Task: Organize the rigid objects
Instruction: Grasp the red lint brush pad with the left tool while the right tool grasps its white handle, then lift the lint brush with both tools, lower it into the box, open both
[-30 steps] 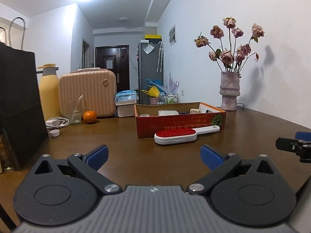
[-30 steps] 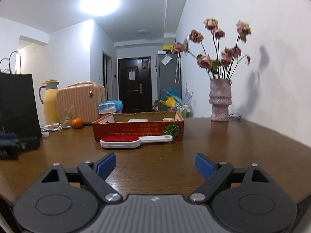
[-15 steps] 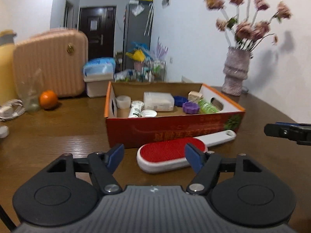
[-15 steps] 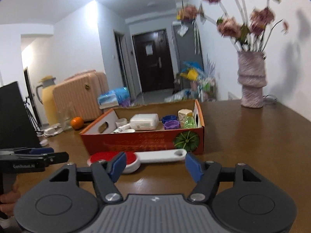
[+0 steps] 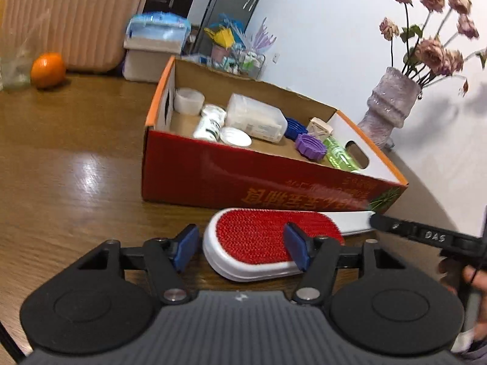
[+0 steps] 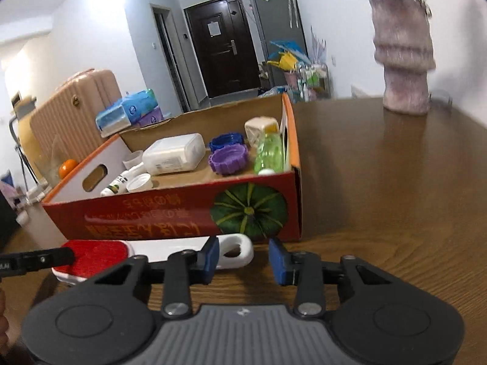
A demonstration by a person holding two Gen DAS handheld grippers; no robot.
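both grippers came in close since a second ago. the lint brush (image 5: 268,243) lies on the desk (image 5: 70,164) against the box (image 5: 243,179). left gripper (image 5: 240,249) and right gripper (image 6: 243,258) fingers have been closing, not gripping yet. only the right view shows the handle loop.

Pretty clearly somebody's apartment, living/dining area. You've got a brown wooden table (image 6: 380,182) against a white wall, with a textured vase (image 5: 391,106) of dried-out roses (image 5: 432,45) on it. Behind the table there's a dark front door (image 6: 223,42) with a paper note stuck on it, at the end of a short hallway. A ribbed pink suitcase (image 5: 76,15) stands at the table's far end, an orange (image 5: 48,69) in front of it, and packs of tissues (image 6: 127,112) beside it. There's also household clutter piled near a tall grey cabinet or fridge (image 6: 274,24), can't tell which. All normal lived-in home stuff, nothing lab-like.
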